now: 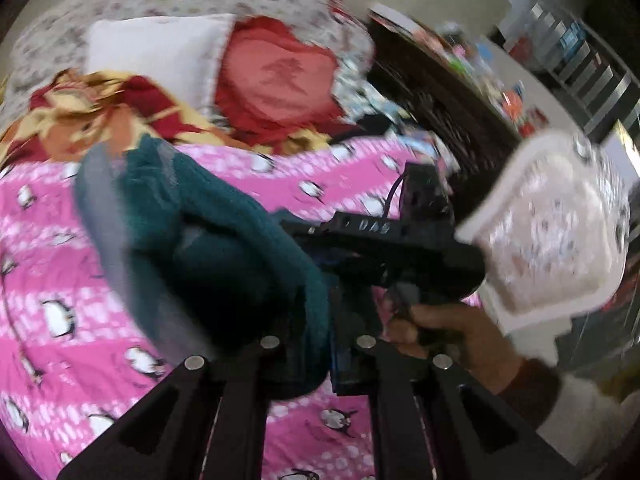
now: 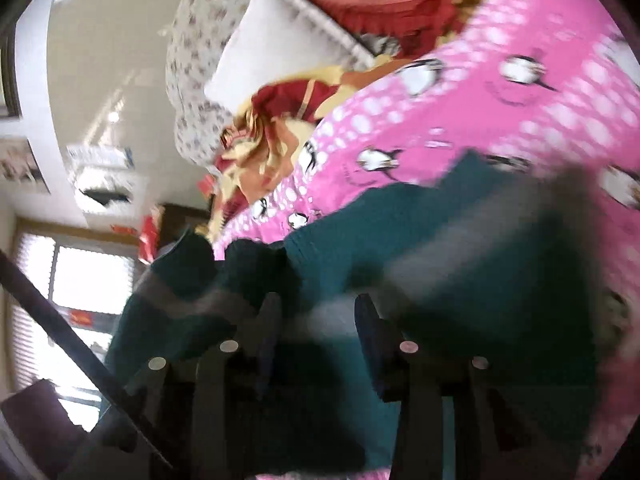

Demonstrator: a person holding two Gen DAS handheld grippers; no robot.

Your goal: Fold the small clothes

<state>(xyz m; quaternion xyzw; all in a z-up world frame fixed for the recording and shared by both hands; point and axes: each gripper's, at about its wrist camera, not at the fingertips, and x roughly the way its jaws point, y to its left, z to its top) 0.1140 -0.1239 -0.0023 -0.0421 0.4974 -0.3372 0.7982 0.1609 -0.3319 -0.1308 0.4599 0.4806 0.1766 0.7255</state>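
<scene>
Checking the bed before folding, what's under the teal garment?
The pink penguin blanket shows around the lifted teal garment; whatever lies directly beneath it is covered.

Bright window point(image 2: 80, 280) w/ blinds, pale wall point(image 2: 92, 92), pink penguin bedspread point(image 1: 80, 360).

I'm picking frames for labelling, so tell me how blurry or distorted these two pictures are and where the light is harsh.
Left wrist view: strong fisheye bend with dark corners; the teal knitted garment with a grey stripe and the pink penguin-print bedsheet are smeared by motion. Right wrist view: heavily tilted, the garment again streaked, and the bright window at the left is blown out.
</scene>
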